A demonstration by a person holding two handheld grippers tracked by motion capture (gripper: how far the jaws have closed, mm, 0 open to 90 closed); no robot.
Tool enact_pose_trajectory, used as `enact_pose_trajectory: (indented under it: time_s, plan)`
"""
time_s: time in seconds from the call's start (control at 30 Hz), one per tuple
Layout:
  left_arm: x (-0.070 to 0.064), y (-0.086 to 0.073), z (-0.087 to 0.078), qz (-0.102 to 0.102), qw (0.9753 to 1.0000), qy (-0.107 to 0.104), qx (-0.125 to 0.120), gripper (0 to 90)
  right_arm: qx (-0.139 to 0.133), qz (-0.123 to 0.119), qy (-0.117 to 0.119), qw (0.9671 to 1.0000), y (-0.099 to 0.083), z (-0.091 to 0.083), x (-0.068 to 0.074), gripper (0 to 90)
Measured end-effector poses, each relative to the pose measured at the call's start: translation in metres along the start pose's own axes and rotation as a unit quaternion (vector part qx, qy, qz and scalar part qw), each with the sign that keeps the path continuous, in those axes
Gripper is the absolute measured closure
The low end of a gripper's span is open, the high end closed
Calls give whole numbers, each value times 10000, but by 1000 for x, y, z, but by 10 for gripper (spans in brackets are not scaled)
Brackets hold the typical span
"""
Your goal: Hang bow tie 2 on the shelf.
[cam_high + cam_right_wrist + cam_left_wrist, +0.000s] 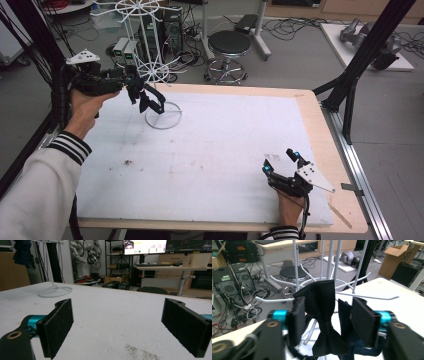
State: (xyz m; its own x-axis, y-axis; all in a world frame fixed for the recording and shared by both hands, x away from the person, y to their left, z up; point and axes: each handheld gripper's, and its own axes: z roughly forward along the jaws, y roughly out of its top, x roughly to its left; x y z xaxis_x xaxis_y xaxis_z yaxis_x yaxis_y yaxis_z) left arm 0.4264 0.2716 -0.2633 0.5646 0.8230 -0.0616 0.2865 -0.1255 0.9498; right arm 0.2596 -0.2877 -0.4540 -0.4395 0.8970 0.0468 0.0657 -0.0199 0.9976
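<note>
A white wire rack [150,60] stands at the table's far left on a ring base [163,116]. From its arms a black bow tie [322,312] hangs, with a dark blue one [344,315] just behind it. My left gripper [134,84] is raised at the rack. Its jaws stand open on either side of the black bow tie, which lies against the left pad [297,320]. My right gripper [281,161] rests low at the front right of the white table top [215,150], open, with nothing between its pads [58,327]. It faces the rack's base [55,292].
A black stool [229,45] and cables sit on the floor behind the table. A black frame post [360,55] rises at the table's right edge. A thin wooden stick [342,215] lies at the front right corner. Dark smudges [140,352] mark the top.
</note>
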Motion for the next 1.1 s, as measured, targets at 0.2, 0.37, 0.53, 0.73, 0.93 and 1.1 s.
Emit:
enact_pose_trajectory:
  time_s: [0.2, 0.37, 0.53, 0.73, 0.93, 1.1]
  plan:
    - [0, 1, -8, 447, 9988, 106, -177, 241, -41, -4, -4, 10000, 0, 0, -1, 100]
    - [-1, -2, -18, 597, 9977, 66, -329, 170, -25, -5, -5, 10000, 0, 0, -1, 99]
    - [-7, -16, -34, 762, 9959, 63, -491, 146, -2, 28, 4, 10000, 0, 0, 0, 99]
    - [-19, -49, -58, 936, 9934, -70, -653, 146, -46, -82, -19, 10000, 0, 1, 1, 100]
    - [-35, -91, -77, 1024, 9904, -245, -890, 147, -10, -44, -22, 10000, 0, 0, 0, 100]
    - [-40, -126, -80, 938, 9903, -322, -973, 147, -25, -42, -38, 10000, 0, 1, 0, 99]
